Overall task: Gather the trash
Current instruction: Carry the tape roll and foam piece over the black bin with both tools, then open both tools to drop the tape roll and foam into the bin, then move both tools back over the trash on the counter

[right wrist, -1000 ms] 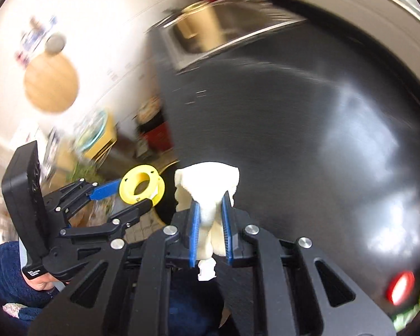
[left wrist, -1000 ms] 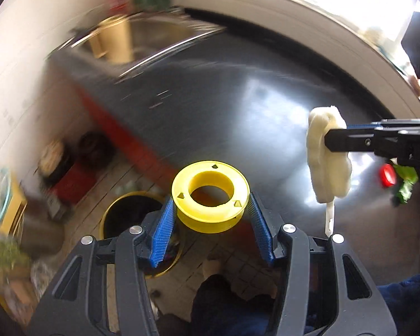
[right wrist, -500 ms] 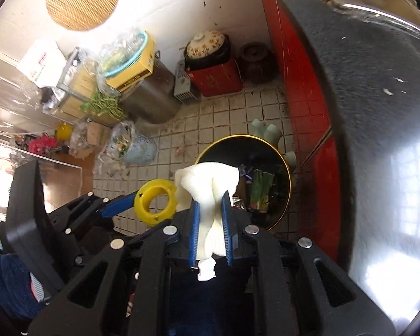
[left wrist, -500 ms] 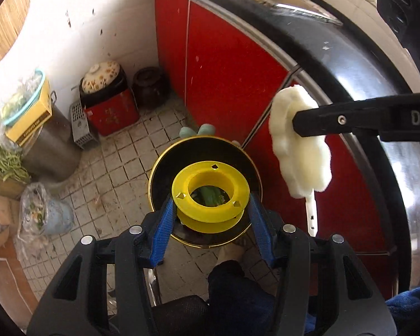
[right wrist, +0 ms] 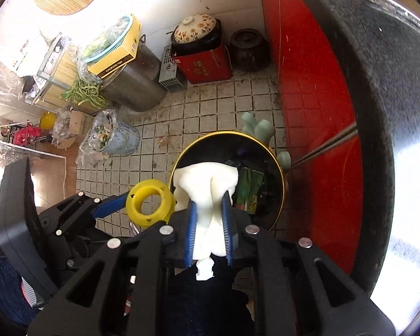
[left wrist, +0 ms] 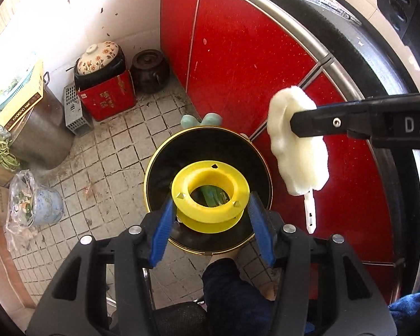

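My left gripper [left wrist: 210,210] is shut on a yellow plastic spool [left wrist: 210,196], held right over the mouth of a round black trash bin with a gold rim [left wrist: 159,165] on the tiled floor. My right gripper [right wrist: 209,210] is shut on a pale fluffy pad with a white plastic stem [right wrist: 207,182], also above the trash bin [right wrist: 277,162]. In the left wrist view the fluffy pad [left wrist: 296,151] hangs to the right of the bin, gripped by the right gripper's black finger [left wrist: 322,123]. In the right wrist view the yellow spool [right wrist: 149,204] sits left of the pad. Green wrappers lie inside the bin.
Red cabinet doors [left wrist: 238,56] under a black countertop [right wrist: 378,84] run along the right. Against the wall stand a red box with a flowered pot [left wrist: 103,84], a dark jar [left wrist: 149,70], a metal pot and a bagged blue bucket [left wrist: 39,204]. Pale green slippers [right wrist: 257,126] lie behind the bin.
Both grippers swung from over the black countertop down to the floor side, and now hang above the trash bin. Each still holds its item.
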